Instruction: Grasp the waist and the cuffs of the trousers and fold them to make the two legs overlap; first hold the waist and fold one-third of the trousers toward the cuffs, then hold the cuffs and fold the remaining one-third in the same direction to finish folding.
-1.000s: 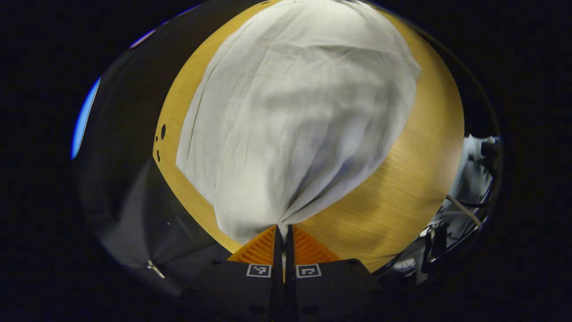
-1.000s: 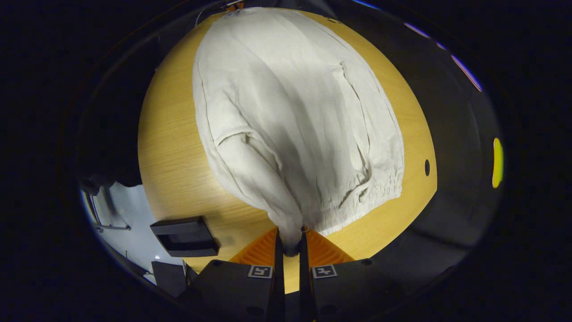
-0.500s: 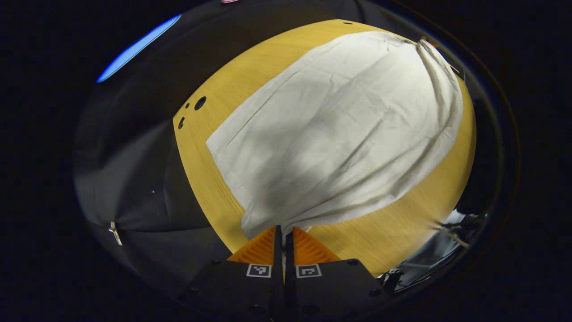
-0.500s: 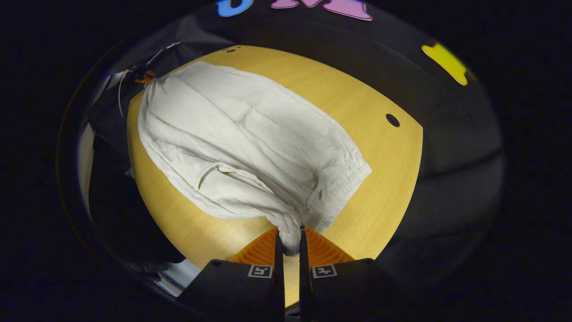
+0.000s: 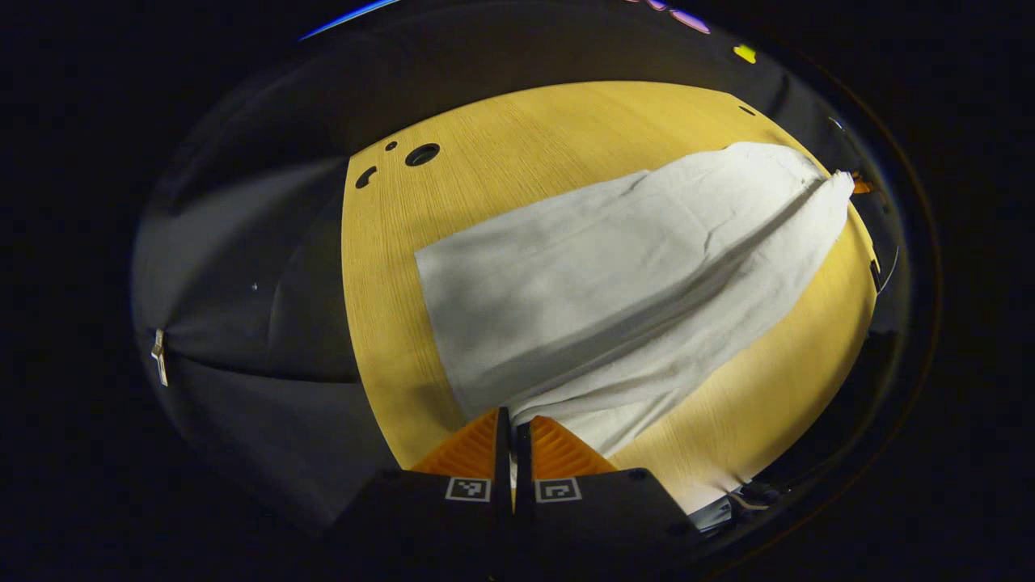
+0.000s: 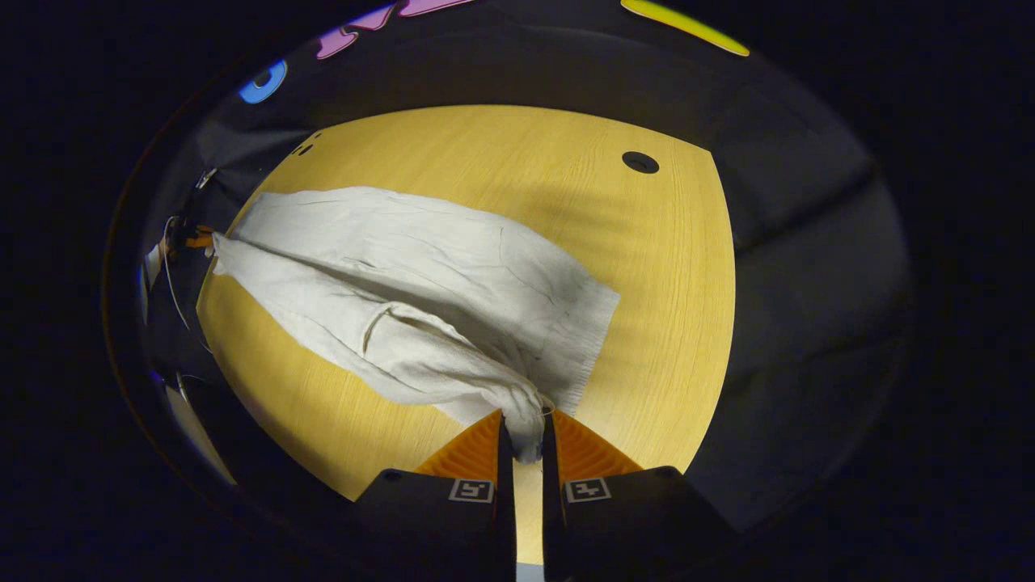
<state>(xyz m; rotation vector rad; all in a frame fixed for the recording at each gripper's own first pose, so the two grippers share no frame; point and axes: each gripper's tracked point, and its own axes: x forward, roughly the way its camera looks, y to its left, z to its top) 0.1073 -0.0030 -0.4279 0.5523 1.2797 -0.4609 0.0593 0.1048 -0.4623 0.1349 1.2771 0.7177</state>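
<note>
My left gripper (image 5: 513,422) pinching trousers (image 5: 623,275) cuff, bottom centre. My right gripper (image 6: 525,432) pinching bunched waist (image 6: 525,412), bottom centre. Trousers stretched across table (image 6: 485,145).

A light wooden table (image 5: 517,153) with a rounded edge has round holes (image 5: 421,153) near one far corner and a single round hole (image 6: 640,162) near another, backed by the booth's black cloth wall (image 6: 808,242).

Dim, sharp centre, warped edges
</note>
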